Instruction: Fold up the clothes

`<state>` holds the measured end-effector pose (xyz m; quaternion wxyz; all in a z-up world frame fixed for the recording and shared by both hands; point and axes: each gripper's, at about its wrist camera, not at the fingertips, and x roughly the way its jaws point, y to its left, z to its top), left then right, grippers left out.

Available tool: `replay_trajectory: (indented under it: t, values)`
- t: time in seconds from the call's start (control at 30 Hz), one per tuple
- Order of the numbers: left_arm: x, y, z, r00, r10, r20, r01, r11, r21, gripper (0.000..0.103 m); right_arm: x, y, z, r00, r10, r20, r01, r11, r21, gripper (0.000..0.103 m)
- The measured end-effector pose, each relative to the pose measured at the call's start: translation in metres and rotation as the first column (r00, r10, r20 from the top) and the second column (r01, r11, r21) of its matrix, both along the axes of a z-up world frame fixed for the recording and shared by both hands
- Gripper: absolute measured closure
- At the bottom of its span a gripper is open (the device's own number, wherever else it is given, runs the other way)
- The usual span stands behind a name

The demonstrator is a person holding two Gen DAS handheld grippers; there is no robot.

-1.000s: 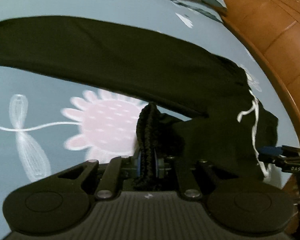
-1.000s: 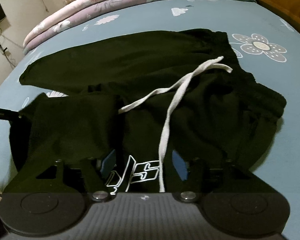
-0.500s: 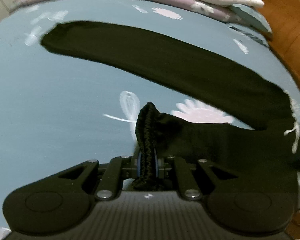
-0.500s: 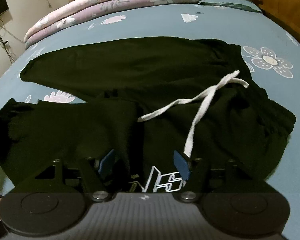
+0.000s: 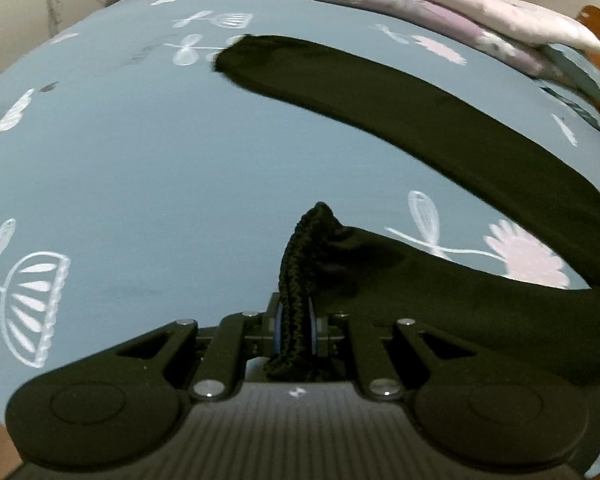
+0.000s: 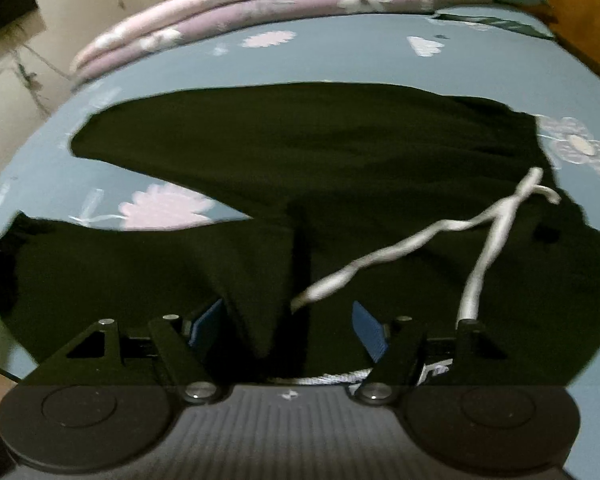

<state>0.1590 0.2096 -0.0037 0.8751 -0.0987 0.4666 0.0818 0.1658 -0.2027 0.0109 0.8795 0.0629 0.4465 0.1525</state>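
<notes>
Left gripper (image 5: 295, 330) clamped on black trousers (image 6: 300, 152) ribbed cuff. Right gripper (image 6: 286, 326) jaws apart over fabric; white drawstring (image 6: 384, 258) right. No legible writing.

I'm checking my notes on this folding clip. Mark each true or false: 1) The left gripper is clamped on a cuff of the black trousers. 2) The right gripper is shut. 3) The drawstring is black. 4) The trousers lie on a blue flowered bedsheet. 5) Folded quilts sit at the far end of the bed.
1) True: the left gripper pinches the ribbed cuff of the trousers.
2) False: the right gripper is open, over the fabric.
3) False: the drawstring is white.
4) True: bedsheet.
5) True: quilts.
</notes>
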Motion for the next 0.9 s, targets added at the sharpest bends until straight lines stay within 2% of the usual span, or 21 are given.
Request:
replay_trajectory:
  t: [0.13, 0.53, 0.9]
  values:
    - [-0.003, 0.019, 0.001, 0.999, 0.039, -0.001, -0.039, 0.999, 0.034, 0.093, 0.002, 0.008, 0.007, 1.000, 0.001, 0.015, -0.002, 1.000, 0.008, 0.023]
    - [-0.021, 0.065, 0.001, 0.988, 0.149, -0.041, -0.145, 0.985, 0.097, 0.092, 0.010, 0.013, -0.001, 1.000, -0.027, -0.015, 0.026, 0.999, -0.038, 0.023]
    - [-0.040, 0.081, -0.003, 0.973, 0.208, -0.098, -0.197, 0.974, 0.107, 0.091, 0.014, 0.002, -0.005, 0.998, -0.064, -0.027, 0.062, 0.996, -0.061, 0.023]
